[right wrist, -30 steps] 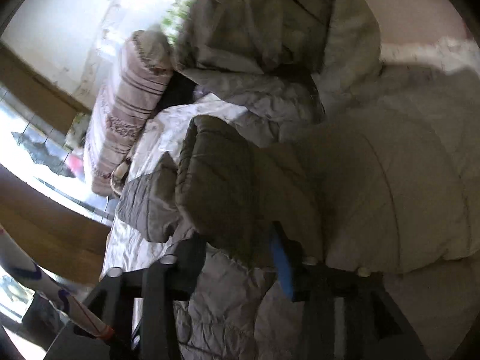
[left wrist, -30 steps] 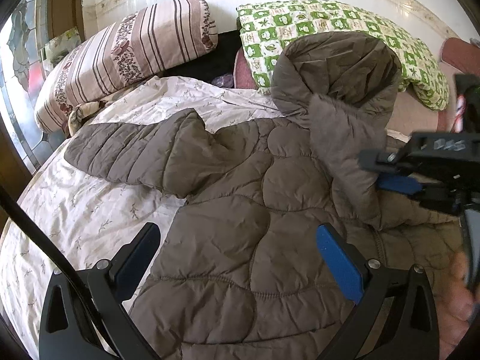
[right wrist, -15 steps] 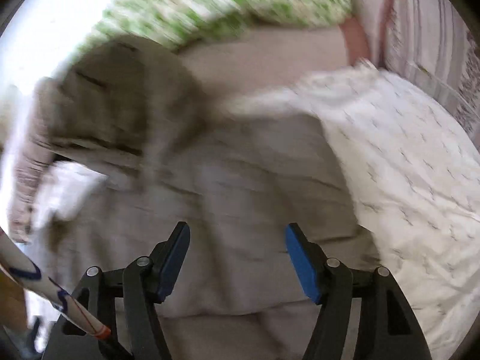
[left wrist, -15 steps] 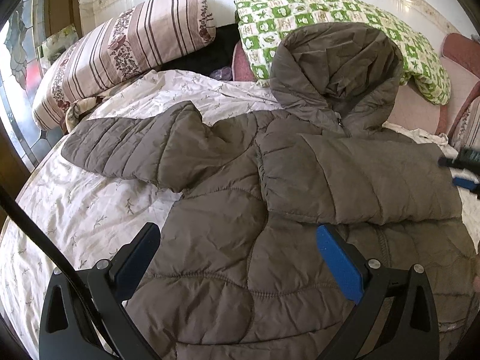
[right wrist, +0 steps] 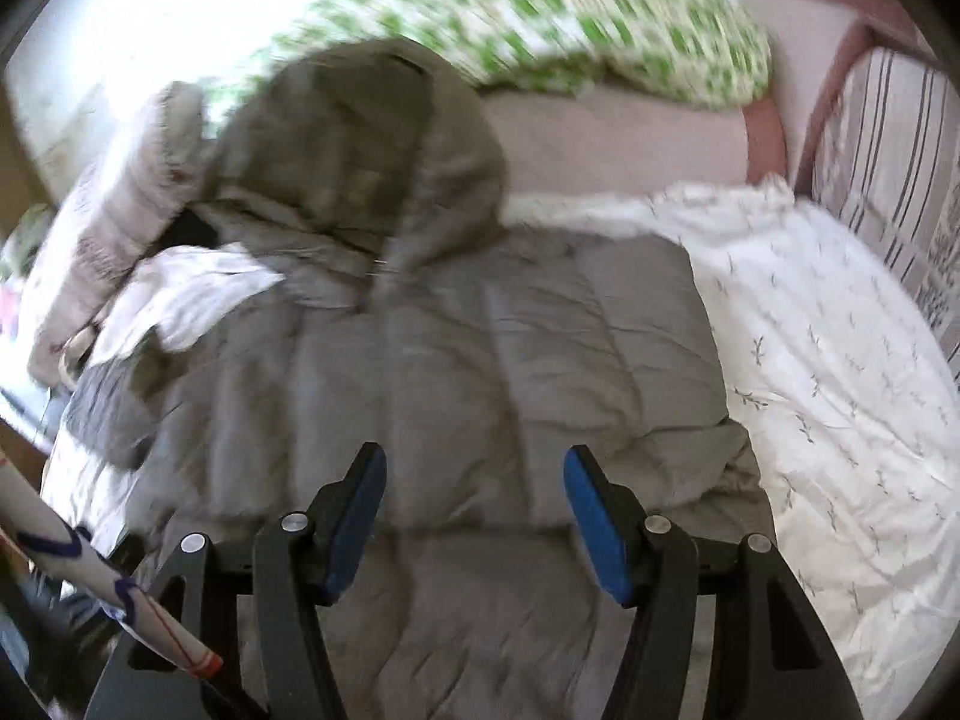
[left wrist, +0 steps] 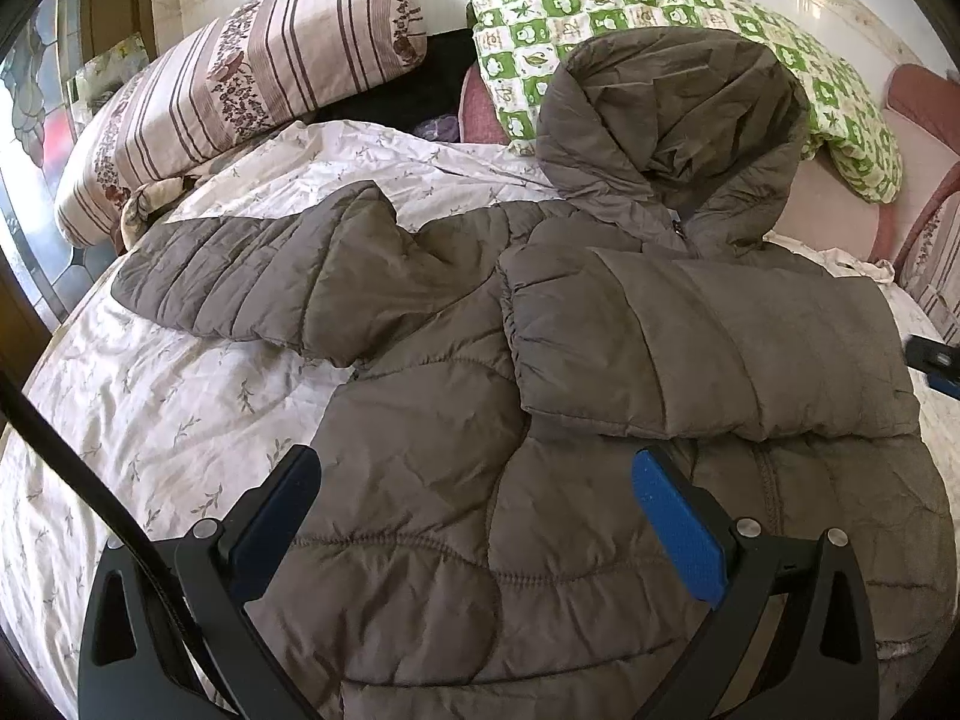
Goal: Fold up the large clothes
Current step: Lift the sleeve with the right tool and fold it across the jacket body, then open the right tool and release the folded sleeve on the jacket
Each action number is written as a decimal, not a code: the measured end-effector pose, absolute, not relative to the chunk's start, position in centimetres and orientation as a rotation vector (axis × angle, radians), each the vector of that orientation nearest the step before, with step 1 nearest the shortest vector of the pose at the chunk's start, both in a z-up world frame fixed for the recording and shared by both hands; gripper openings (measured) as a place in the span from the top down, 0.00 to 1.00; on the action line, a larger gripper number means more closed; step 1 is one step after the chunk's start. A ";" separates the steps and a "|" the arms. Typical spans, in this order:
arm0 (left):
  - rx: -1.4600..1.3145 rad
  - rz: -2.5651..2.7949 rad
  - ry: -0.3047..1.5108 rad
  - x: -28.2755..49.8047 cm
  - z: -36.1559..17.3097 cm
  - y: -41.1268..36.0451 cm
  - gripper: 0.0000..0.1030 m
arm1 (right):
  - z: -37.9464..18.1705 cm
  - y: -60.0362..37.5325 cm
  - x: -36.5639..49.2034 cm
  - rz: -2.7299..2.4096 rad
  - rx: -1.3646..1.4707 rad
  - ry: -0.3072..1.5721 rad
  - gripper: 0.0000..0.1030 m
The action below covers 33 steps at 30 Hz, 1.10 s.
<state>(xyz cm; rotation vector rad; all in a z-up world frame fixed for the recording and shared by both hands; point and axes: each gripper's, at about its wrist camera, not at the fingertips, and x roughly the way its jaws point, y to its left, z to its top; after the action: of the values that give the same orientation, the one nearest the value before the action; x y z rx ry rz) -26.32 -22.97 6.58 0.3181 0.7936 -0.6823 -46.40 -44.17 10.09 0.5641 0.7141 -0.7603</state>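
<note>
Looking along the left hand-held gripper [left wrist: 474, 531], we are hovering wide open and empty over the brown jacket [left wrist: 480, 420] spread on the bed [left wrist: 150, 408]; one sleeve [left wrist: 690, 348] is lying folded across its chest, the other sleeve [left wrist: 258, 276] is stretching out, probably next. Through the right view, the right hand-held gripper [right wrist: 474, 516] is hanging half open, gripping nothing, above that jacket [right wrist: 480, 360].

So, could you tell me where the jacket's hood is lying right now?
In the left wrist view the hood lies at the jacket's far end, upper right of centre, resting against the green checked pillow, right of the striped pillow.
</note>
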 end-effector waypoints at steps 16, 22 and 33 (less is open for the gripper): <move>0.391 -0.663 0.856 -26.5 3.8 -23.8 0.00 | 3.4 -40.9 -44.8 -0.762 0.650 0.863 0.25; 0.405 -0.644 0.906 -25.7 2.2 -23.9 0.00 | 1.6 -41.1 -44.0 -0.793 0.637 0.953 0.07; 0.443 -0.637 0.888 -26.2 1.6 -24.2 0.00 | 0.6 -40.9 -43.3 -0.792 0.630 0.997 0.00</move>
<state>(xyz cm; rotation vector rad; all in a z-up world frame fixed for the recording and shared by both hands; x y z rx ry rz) -26.20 -24.21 1.60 0.4428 0.8884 -0.6368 -43.26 -40.89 0.59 0.6301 0.9970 -0.7921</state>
